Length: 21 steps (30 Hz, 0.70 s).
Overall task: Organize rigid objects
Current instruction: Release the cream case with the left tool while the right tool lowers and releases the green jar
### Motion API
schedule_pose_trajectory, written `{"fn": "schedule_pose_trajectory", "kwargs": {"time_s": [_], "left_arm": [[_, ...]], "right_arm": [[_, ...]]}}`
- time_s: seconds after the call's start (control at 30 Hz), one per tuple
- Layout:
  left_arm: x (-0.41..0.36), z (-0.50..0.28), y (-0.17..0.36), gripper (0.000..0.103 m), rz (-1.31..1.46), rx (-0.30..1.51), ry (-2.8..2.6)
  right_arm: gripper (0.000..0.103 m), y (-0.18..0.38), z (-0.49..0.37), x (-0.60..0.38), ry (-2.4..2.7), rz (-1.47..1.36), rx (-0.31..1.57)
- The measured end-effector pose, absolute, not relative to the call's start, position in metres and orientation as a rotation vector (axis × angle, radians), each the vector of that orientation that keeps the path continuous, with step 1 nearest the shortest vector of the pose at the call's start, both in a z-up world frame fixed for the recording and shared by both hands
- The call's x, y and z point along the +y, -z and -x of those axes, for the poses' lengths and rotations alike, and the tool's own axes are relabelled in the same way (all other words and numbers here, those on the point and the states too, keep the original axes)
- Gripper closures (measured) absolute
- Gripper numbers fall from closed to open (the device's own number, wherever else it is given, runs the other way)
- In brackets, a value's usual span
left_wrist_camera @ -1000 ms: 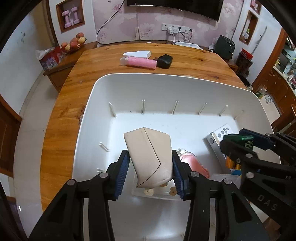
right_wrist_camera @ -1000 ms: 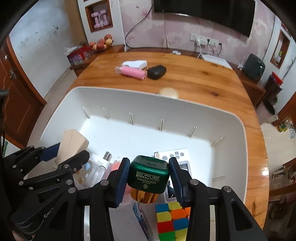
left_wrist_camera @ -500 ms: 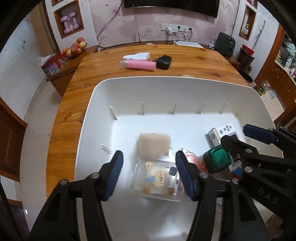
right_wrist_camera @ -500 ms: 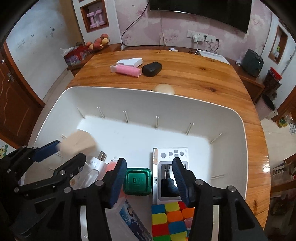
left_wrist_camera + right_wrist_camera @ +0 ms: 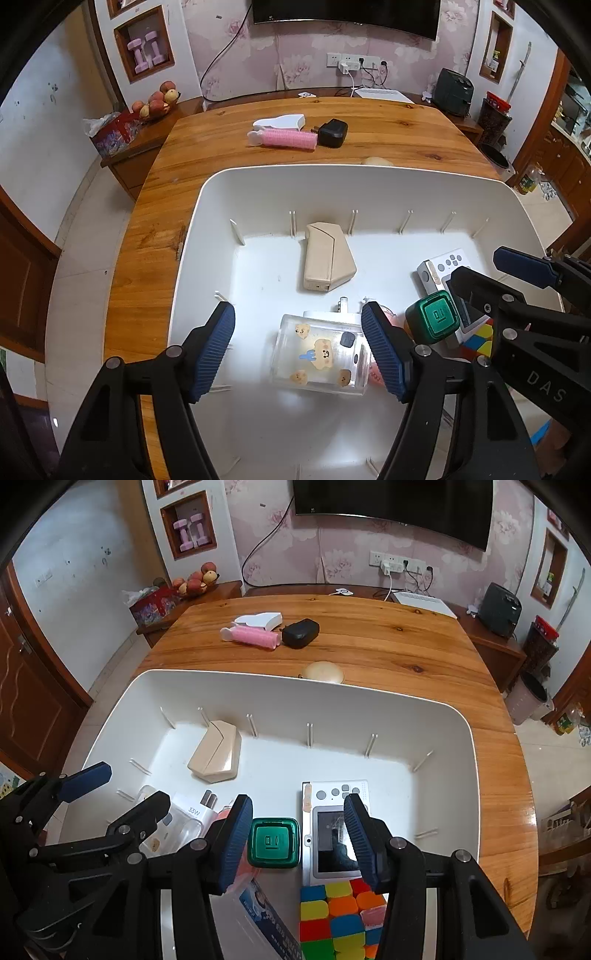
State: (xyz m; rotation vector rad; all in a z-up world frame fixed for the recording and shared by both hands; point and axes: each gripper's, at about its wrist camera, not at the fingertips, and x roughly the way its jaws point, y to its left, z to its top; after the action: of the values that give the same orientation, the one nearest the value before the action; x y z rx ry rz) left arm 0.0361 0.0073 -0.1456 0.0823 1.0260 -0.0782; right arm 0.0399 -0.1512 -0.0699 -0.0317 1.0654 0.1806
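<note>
A white bin [image 5: 192, 236] [image 5: 469, 760] sits on the wooden table. A beige case [image 5: 327, 256] [image 5: 216, 751] lies inside it near the far wall. A green-capped bottle [image 5: 436, 319] [image 5: 273, 843] stands in the bin beside a white handheld device [image 5: 334, 827], a colour cube [image 5: 341, 915] and a clear box with bear stickers [image 5: 319, 354]. My left gripper [image 5: 299, 343] is open and empty above the clear box. My right gripper [image 5: 299, 836] is open and empty, its fingers either side of the green cap.
On the table beyond the bin lie a pink roller [image 5: 284, 138] [image 5: 251, 637], a white piece [image 5: 282, 121], a black charger [image 5: 332, 133] [image 5: 299, 633] and a round beige item [image 5: 322, 672]. A white charger [image 5: 197, 806] lies in the bin.
Both grippers opened. The left one let go of the beige case, now lying by the bin's far wall. The right one let go of the green-capped bottle, now standing in the bin.
</note>
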Motion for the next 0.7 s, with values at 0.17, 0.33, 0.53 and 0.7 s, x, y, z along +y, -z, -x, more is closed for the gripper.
{"fn": "schedule_pose_trajectory", "kwargs": {"time_s": [0.17,0.33,0.53,0.7], "left_arm": [[0.007,-0.035,0.143,0.027,-0.088,1.020,0.073],[0.007,-0.034,0.141,0.026,-0.089,1.011,0.073],[0.006,-0.034,0.138,0.026,-0.102,0.992,0.067],[0.008,-0.035,0.132,0.026,-0.100,0.976,0.062]], "right_arm": [[0.051,0.069,-0.038,-0.152,-0.182,0.028,1.059],[0.051,0.068,-0.037,-0.154,-0.188,0.022,1.053],[0.050,0.066,-0.037,-0.155,-0.197,0.010,1.044],[0.047,0.063,-0.037,-0.154,-0.189,0.026,1.036]]}}
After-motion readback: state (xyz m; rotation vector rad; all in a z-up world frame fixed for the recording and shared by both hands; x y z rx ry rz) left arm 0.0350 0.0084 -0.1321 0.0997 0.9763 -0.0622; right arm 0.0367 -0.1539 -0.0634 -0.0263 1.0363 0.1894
